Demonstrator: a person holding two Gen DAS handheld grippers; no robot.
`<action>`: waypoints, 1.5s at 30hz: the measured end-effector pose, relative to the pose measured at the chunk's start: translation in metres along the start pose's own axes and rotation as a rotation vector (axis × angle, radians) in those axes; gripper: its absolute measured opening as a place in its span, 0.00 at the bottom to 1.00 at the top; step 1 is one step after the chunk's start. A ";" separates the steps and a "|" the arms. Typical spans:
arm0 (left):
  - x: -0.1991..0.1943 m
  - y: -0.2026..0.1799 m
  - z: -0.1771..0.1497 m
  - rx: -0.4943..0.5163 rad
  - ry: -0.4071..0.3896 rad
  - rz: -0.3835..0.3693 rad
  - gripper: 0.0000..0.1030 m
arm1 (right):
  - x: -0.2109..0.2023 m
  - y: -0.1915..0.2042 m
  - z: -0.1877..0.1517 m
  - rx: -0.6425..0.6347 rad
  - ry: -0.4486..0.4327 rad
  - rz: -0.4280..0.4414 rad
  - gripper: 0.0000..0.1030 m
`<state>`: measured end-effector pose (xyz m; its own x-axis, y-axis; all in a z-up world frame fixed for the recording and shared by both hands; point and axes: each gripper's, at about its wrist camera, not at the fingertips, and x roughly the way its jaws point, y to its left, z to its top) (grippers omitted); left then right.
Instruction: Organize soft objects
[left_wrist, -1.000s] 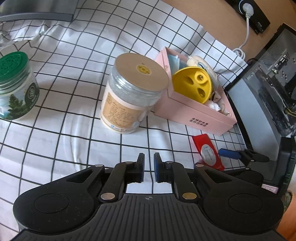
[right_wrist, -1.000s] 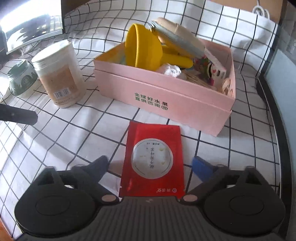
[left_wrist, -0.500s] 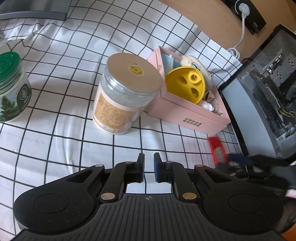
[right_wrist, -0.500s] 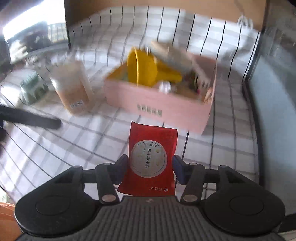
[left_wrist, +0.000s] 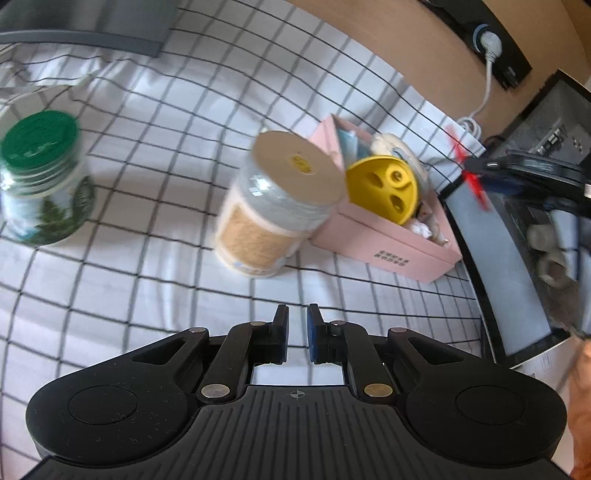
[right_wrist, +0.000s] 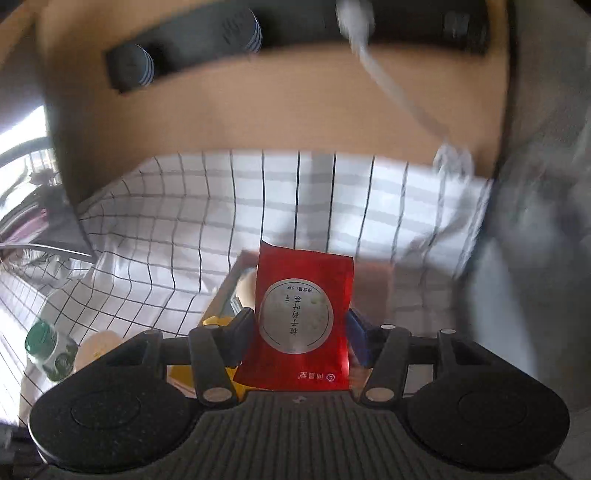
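The red sachet (right_wrist: 303, 321) is clamped between the two pads of the right hand-held gripper (right_wrist: 301, 334), standing upright between the fingers with its round white label facing the camera and its top edge reaching above the fingertips. In the left wrist view the same sachet (left_wrist: 474, 177) shows as a thin red streak held up in the air, above the far right end of the pink box (left_wrist: 388, 243) and well clear of the cloth. The left hand-held gripper (left_wrist: 297, 334) has its pads drawn together with only a slim gap and nothing between them, poised over the desk (left_wrist: 129, 258), which is covered by a white cloth with a black grid. On that cloth stand a clear jar with a tan lid (left_wrist: 273, 206), touching or just beside the pink box, and a green-lidded jar (left_wrist: 40, 177) well apart to the left. The box holds a yellow disc-shaped toy (left_wrist: 384, 188) and other soft items. Behind runs a tan wall with a black power strip (left_wrist: 491, 40) and a white cable.
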<state>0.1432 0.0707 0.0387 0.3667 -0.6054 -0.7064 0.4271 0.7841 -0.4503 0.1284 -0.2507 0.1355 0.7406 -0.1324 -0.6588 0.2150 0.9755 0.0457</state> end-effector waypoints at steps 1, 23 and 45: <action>-0.003 0.005 -0.001 -0.008 0.000 0.007 0.11 | 0.016 -0.005 0.000 0.014 0.035 -0.001 0.53; 0.016 0.009 -0.040 0.219 0.015 0.153 0.12 | -0.006 0.010 -0.051 0.023 0.044 0.044 0.71; 0.058 -0.116 -0.119 0.175 -0.250 0.417 0.49 | 0.005 -0.009 -0.176 -0.227 0.077 0.035 1.00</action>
<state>0.0165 -0.0390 -0.0153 0.7124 -0.2772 -0.6448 0.3267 0.9440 -0.0449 0.0182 -0.2288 0.0002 0.6924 -0.0921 -0.7156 0.0347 0.9949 -0.0946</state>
